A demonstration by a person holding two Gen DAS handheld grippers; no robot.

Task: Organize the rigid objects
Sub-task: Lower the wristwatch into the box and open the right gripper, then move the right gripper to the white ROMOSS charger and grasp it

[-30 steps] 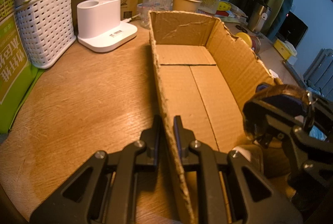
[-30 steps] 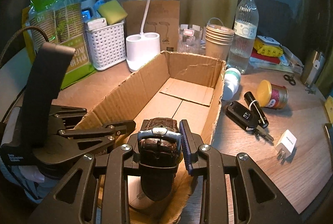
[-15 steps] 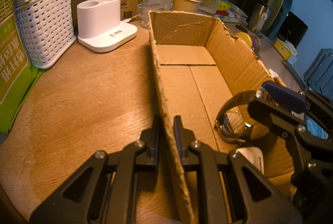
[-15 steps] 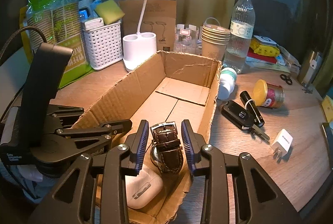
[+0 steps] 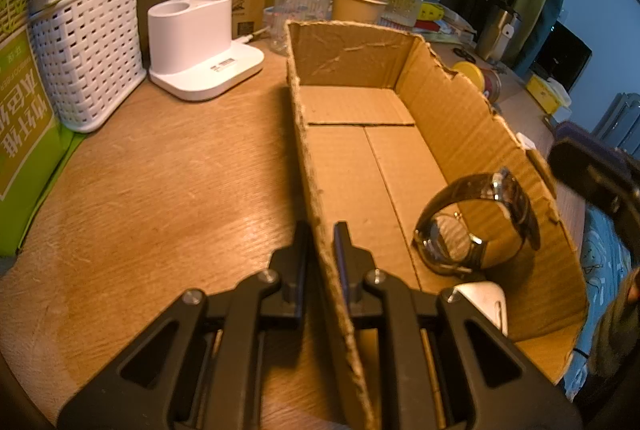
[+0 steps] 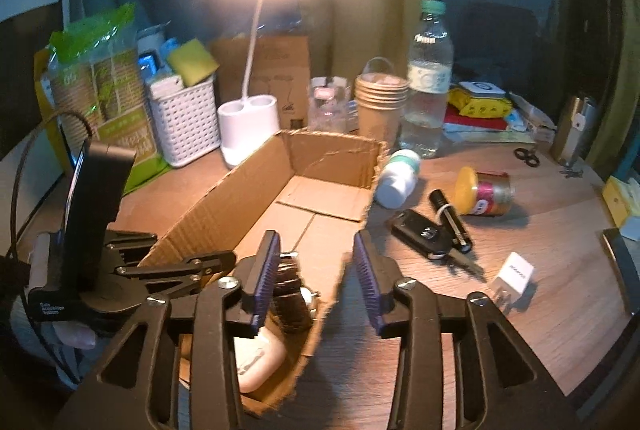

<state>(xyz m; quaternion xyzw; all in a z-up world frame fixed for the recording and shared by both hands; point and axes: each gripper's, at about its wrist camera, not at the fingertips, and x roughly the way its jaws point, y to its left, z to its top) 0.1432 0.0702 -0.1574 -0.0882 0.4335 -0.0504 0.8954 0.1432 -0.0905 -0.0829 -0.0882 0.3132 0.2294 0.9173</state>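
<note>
An open cardboard box (image 5: 460, 134) (image 6: 224, 206) lies on the wooden table. My left gripper (image 5: 320, 250) is shut on the box's left wall near its near end; it also shows in the right wrist view (image 6: 208, 262). A brown leather watch (image 5: 476, 226) (image 6: 290, 290) lies in the box's near end beside a white earbud case (image 5: 486, 300) (image 6: 258, 352). My right gripper (image 6: 316, 274) is open and empty, raised over the box's right wall above the watch. On the table to the right lie a car key (image 6: 424, 236), a black flashlight (image 6: 450, 220), a white charger (image 6: 514, 276), a yellow-lidded tin (image 6: 484, 190) and a white bottle (image 6: 398, 178).
Behind the box stand a white lamp base (image 5: 200, 46), a white basket (image 5: 86, 46), stacked paper cups (image 6: 380, 102) and a water bottle (image 6: 428, 78). A green package (image 5: 20, 150) stands at the left. Scissors (image 6: 528, 156) lie far right.
My right gripper lowered the watch into the box, opened and let it go, then pulled up and to the right. The left gripper stayed clamped on the box wall.
</note>
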